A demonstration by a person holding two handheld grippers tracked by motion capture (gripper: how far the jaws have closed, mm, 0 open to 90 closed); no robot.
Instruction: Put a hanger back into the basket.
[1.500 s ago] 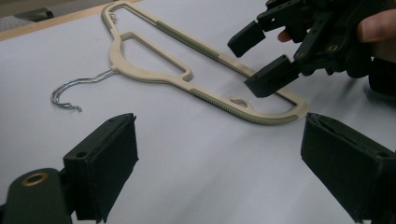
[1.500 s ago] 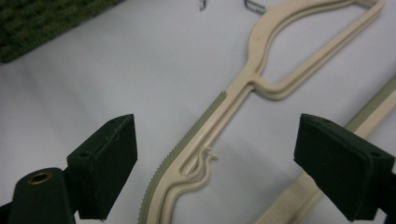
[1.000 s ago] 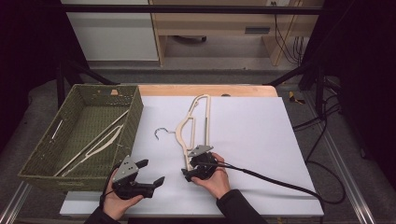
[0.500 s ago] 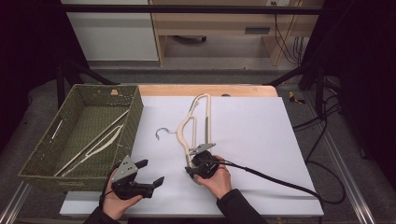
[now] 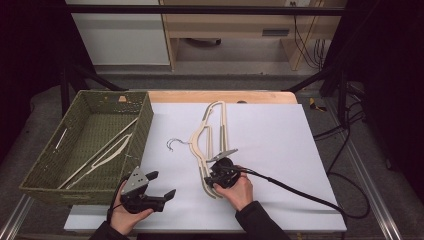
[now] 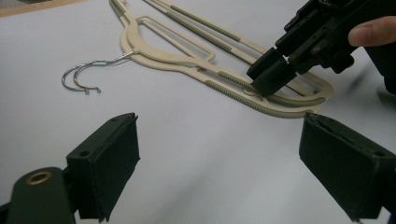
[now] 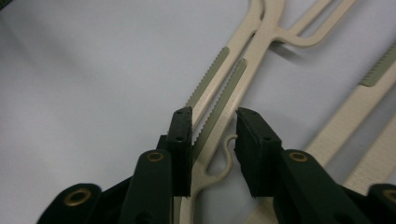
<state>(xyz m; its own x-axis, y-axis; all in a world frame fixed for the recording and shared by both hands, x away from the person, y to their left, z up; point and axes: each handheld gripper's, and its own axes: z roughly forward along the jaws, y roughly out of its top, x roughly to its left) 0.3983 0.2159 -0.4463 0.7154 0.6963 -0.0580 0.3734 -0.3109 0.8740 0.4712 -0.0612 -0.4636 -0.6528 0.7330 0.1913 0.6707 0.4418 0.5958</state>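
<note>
The right gripper view shows the right gripper [image 7: 214,135], its jaws just closing, around two cream hangers [image 7: 219,105] with ribbed green strips, not clearly pressing; left gripper [image 6: 224,163] gapes empty.

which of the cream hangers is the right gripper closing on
The cream plastic hangers on the white table, between the right gripper jaws, which have just been closing; another lies in the green basket.
</note>
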